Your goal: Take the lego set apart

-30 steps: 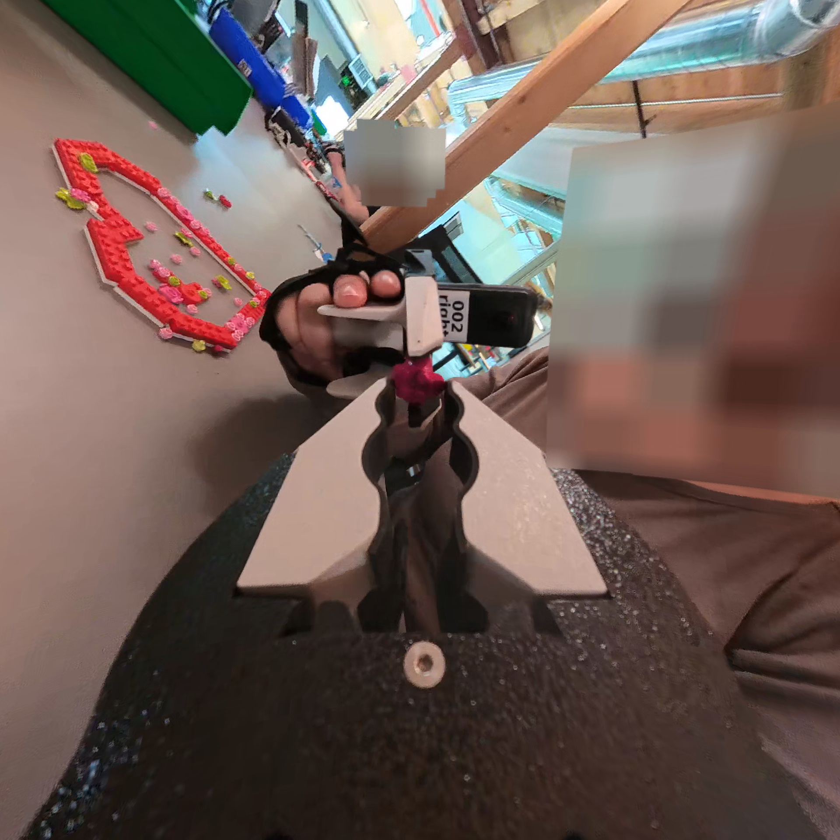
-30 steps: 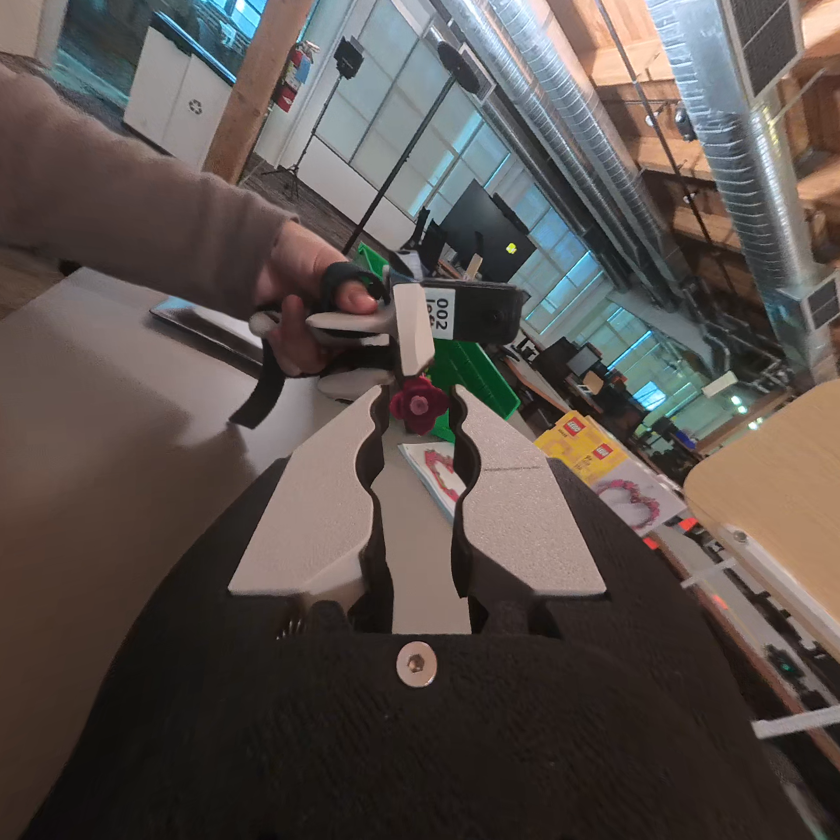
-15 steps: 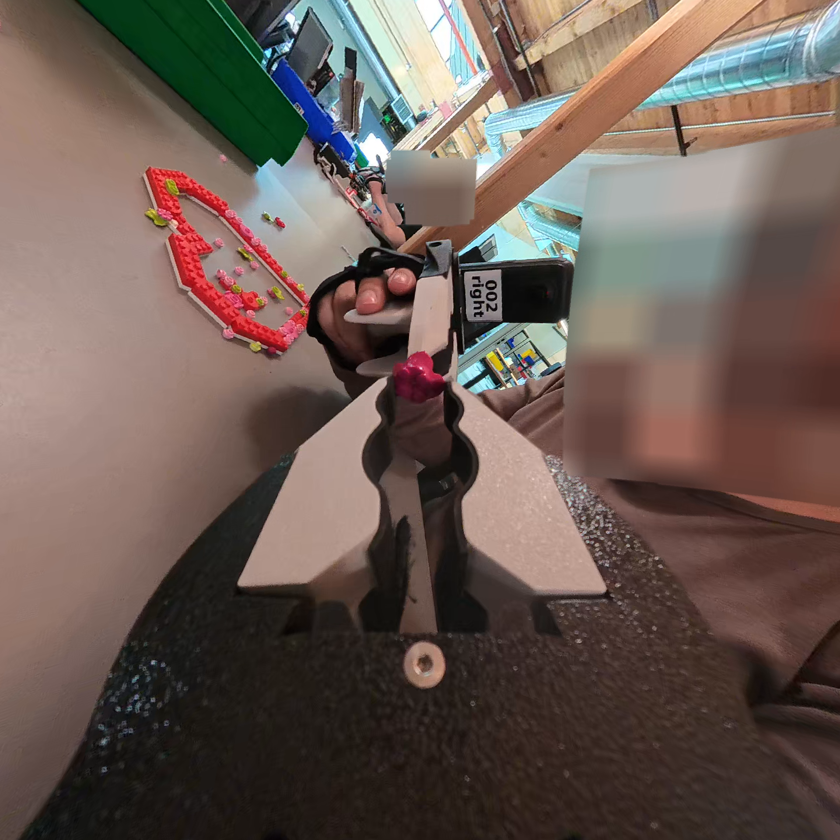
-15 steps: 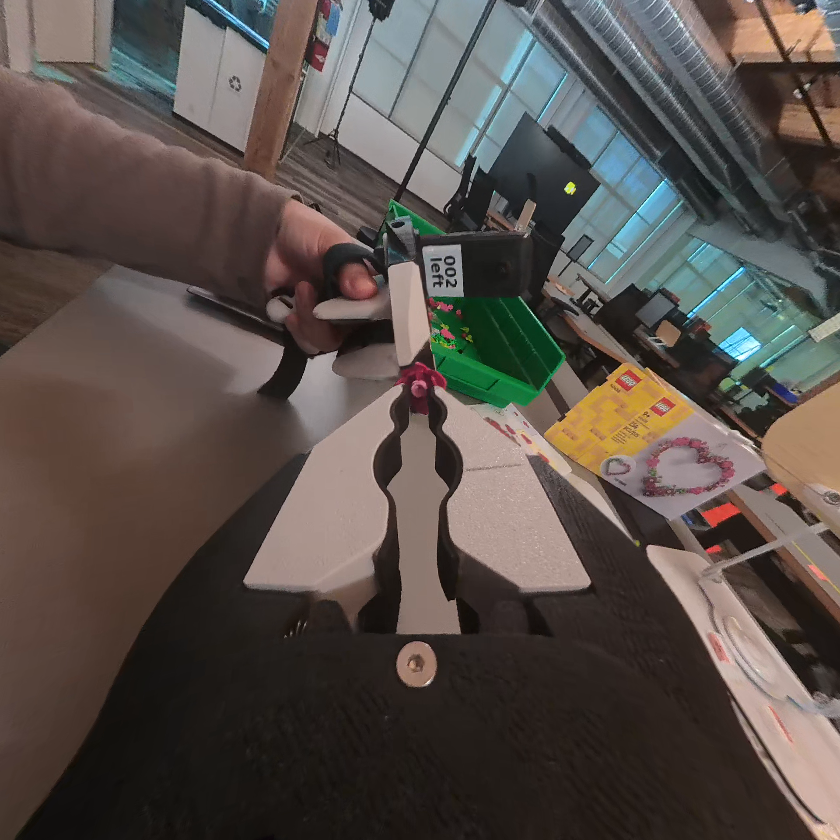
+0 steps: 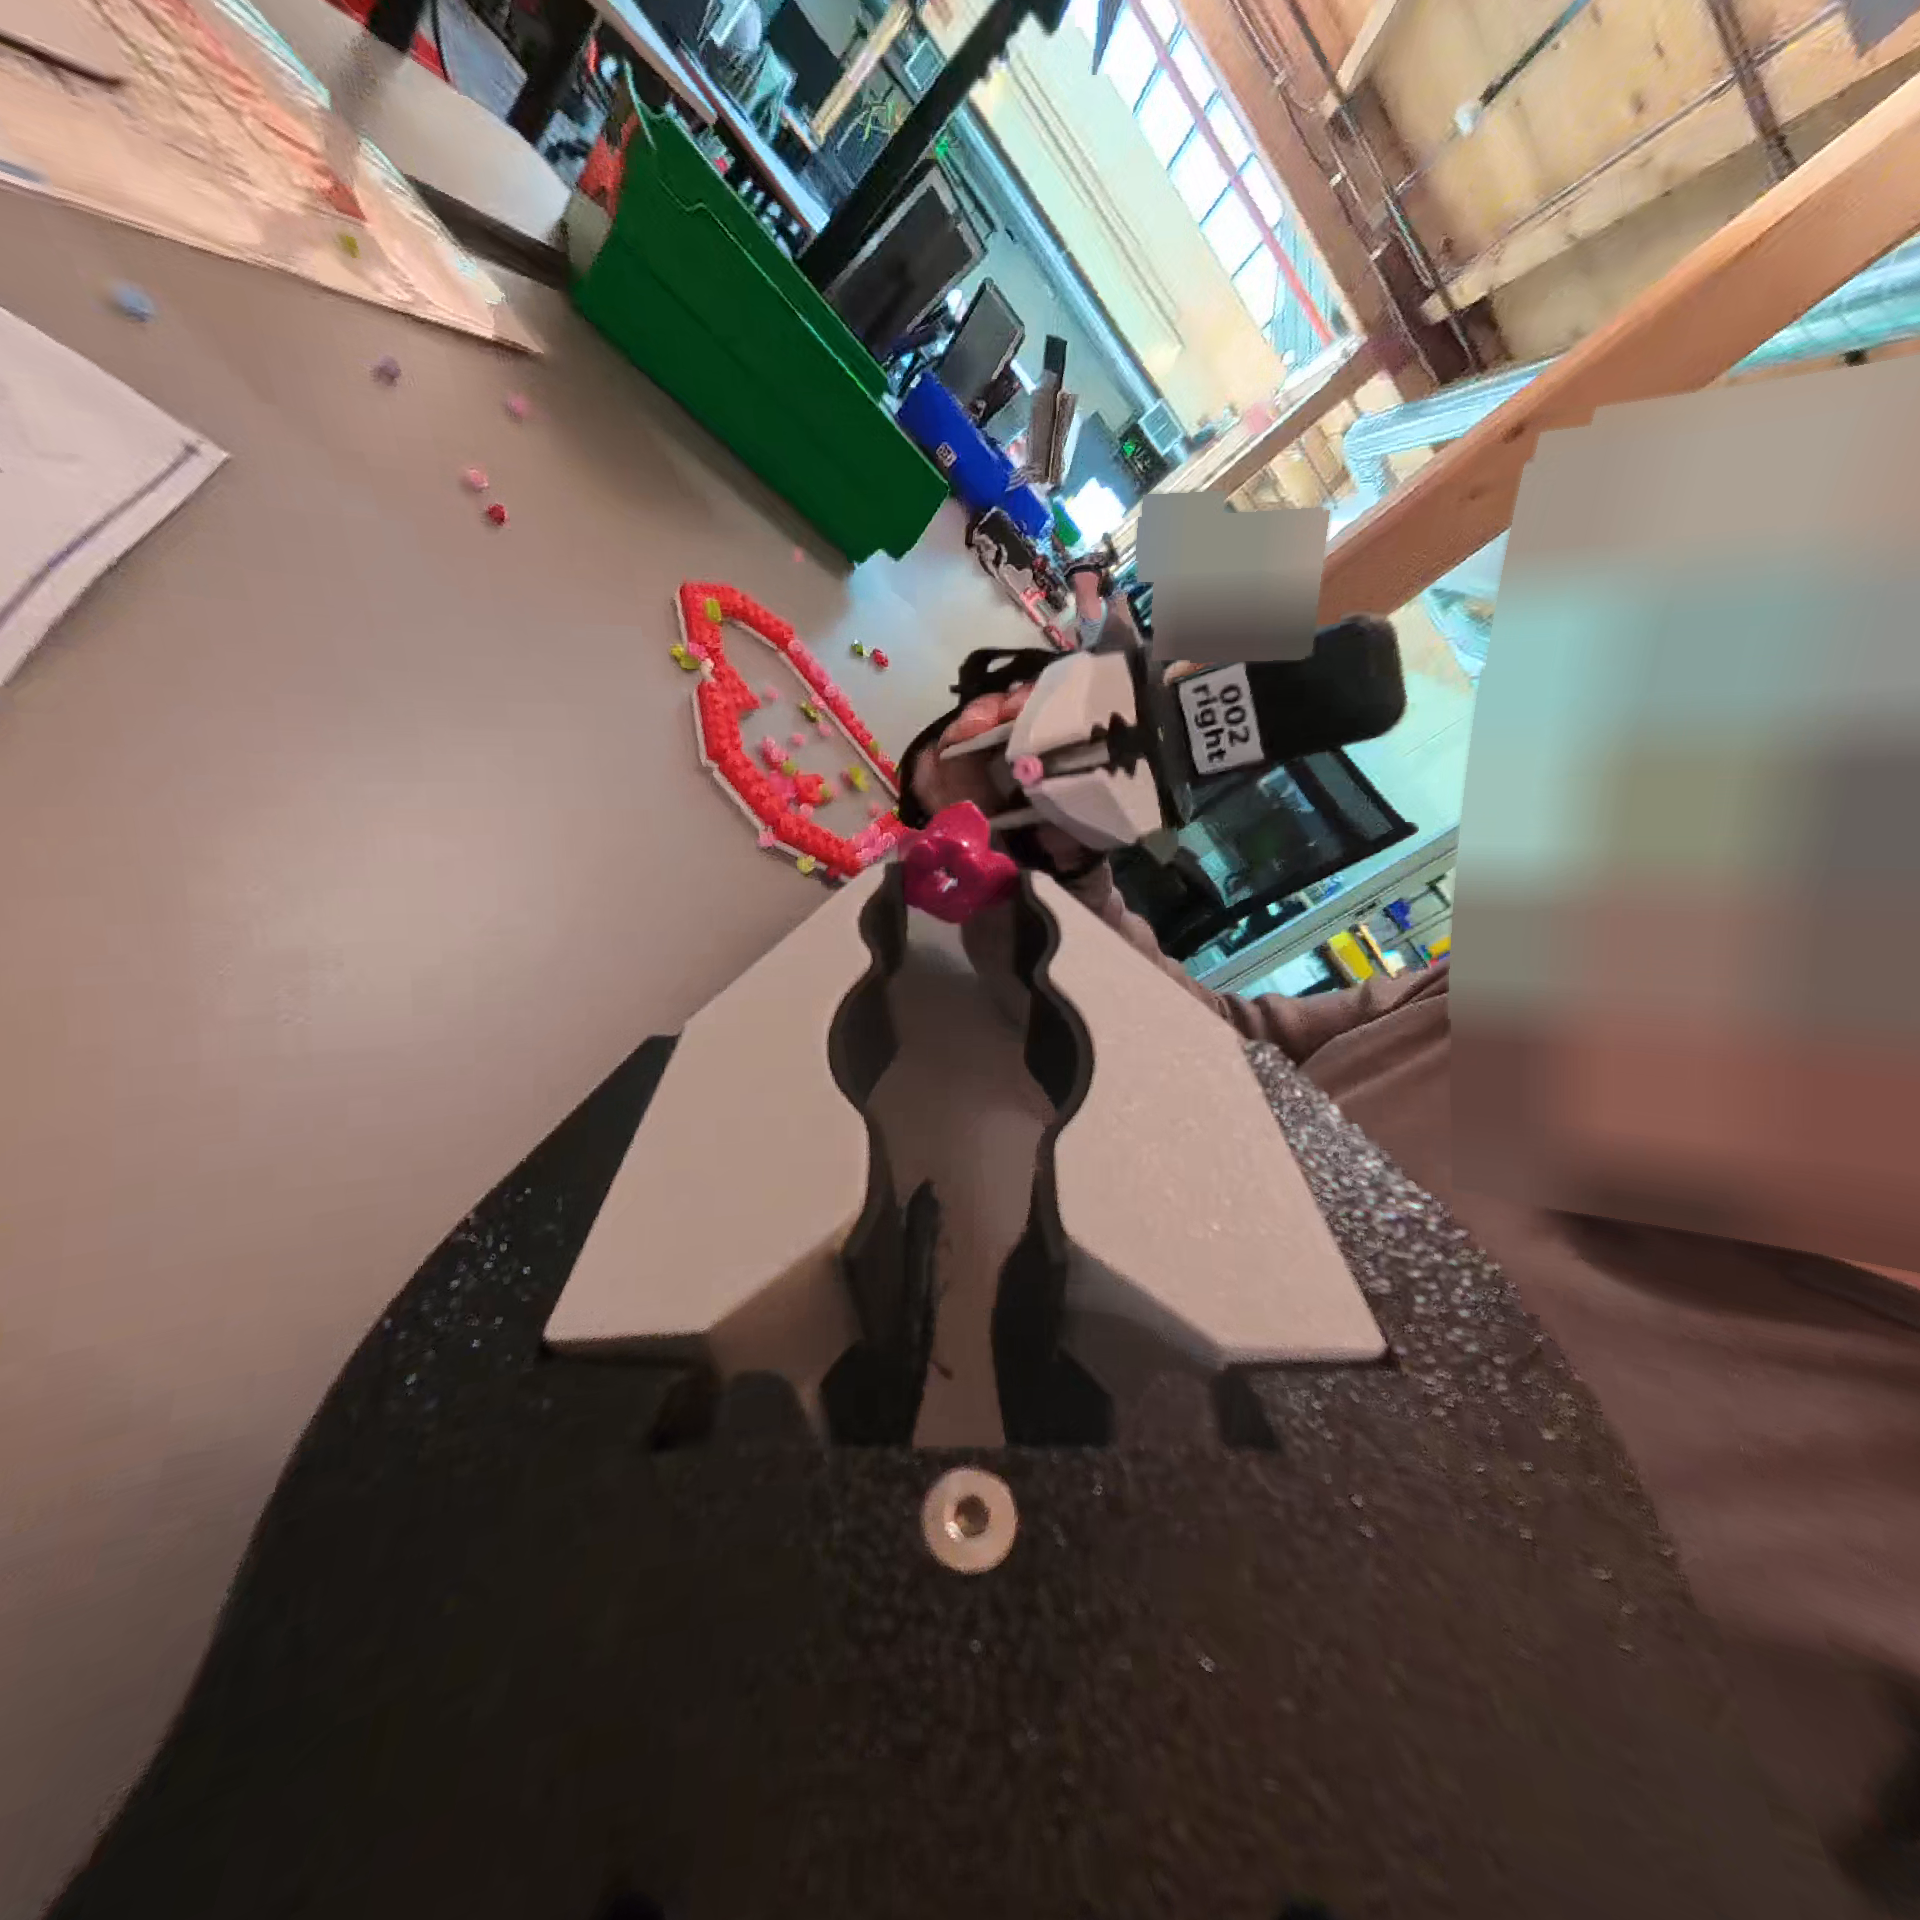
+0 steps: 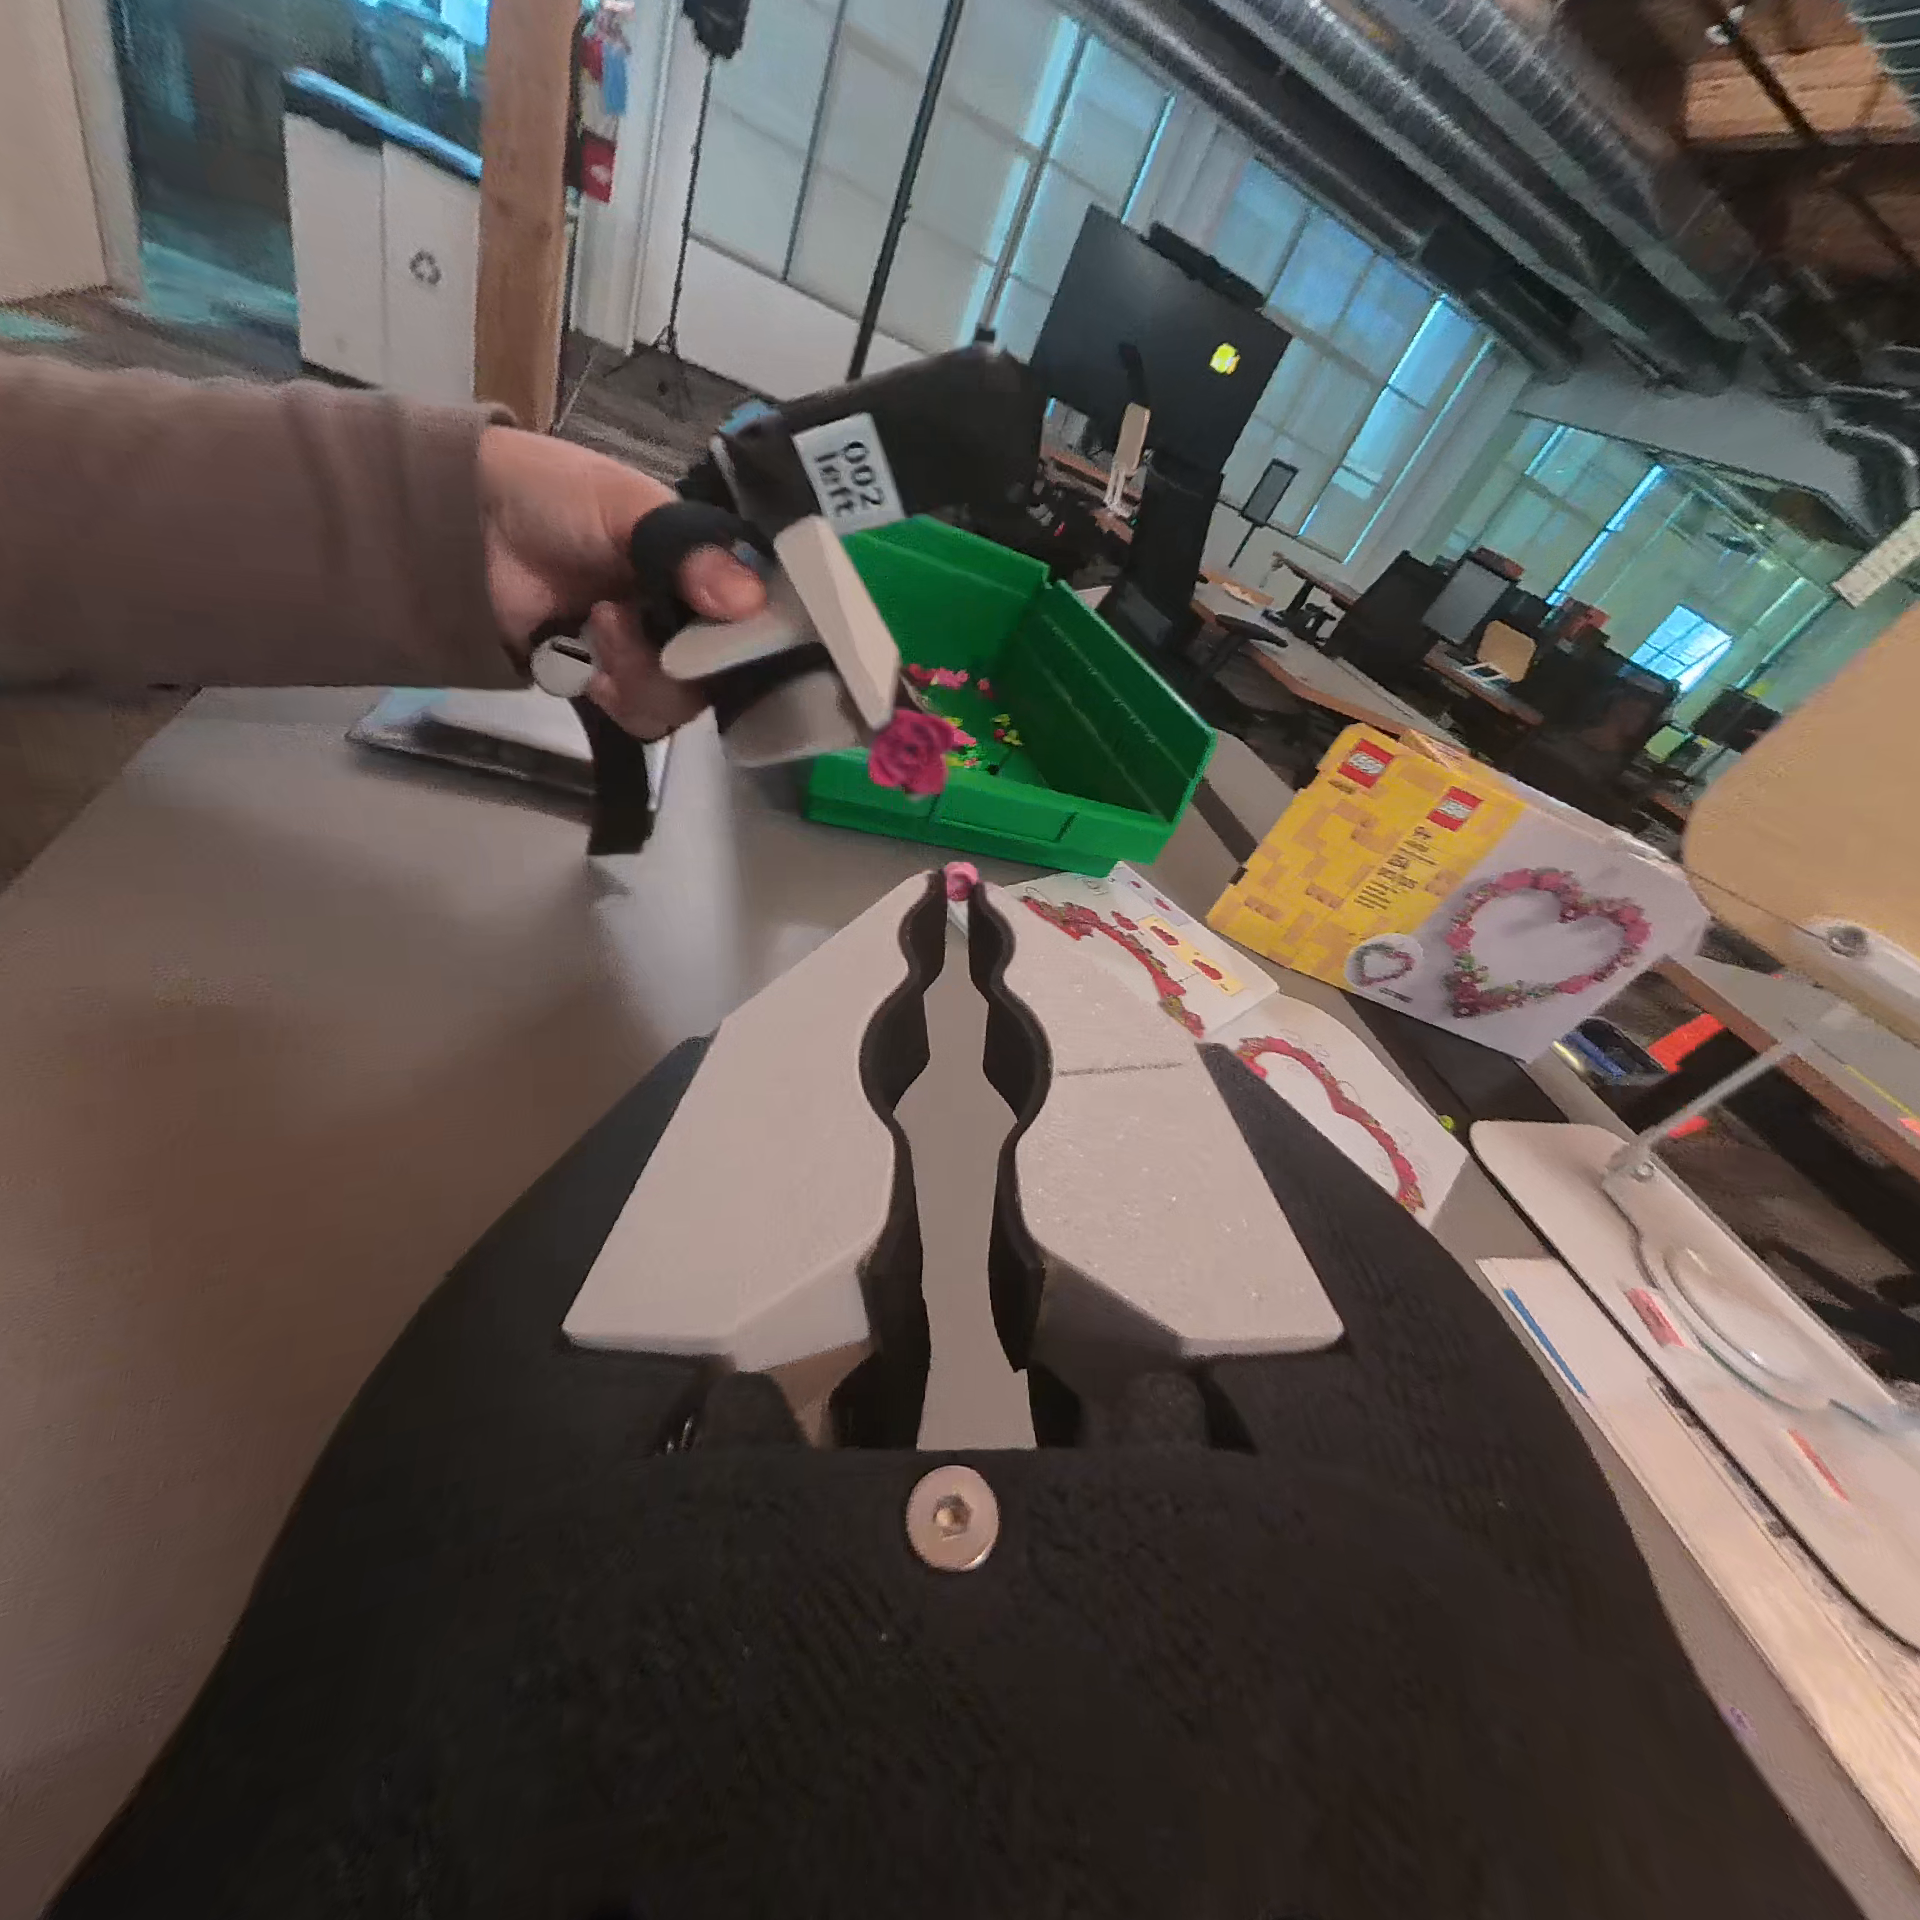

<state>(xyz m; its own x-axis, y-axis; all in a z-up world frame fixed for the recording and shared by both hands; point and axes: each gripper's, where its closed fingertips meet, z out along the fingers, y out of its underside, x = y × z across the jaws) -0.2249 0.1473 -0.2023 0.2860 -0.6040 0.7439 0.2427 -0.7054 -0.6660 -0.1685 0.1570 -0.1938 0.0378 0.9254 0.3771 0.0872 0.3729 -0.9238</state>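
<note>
My left gripper (image 5: 954, 875) is shut on a magenta lego flower (image 5: 951, 860), held in the air above the grey table. The flower also shows in the right wrist view (image 6: 911, 750) at the left gripper's tips. My right gripper (image 6: 960, 885) is shut on a small pink stud (image 6: 958, 881); the stud also shows in the left wrist view (image 5: 1029, 768). The two grippers are apart, facing each other. The red heart-shaped lego frame (image 5: 750, 727) lies flat on the table beyond, with small pink and green pieces on and around it.
A green bin (image 6: 1081, 717) with loose pieces stands at the table's far side, also in the left wrist view (image 5: 727, 343). A yellow lego box (image 6: 1434, 883) and instruction sheets (image 6: 1143, 956) lie to the right. Loose studs (image 5: 488, 494) dot the table.
The grippers were joined at the flower; now they have pulled apart. The pink stud has come off the flower and stays in the right gripper. The left gripper keeps the flower.
</note>
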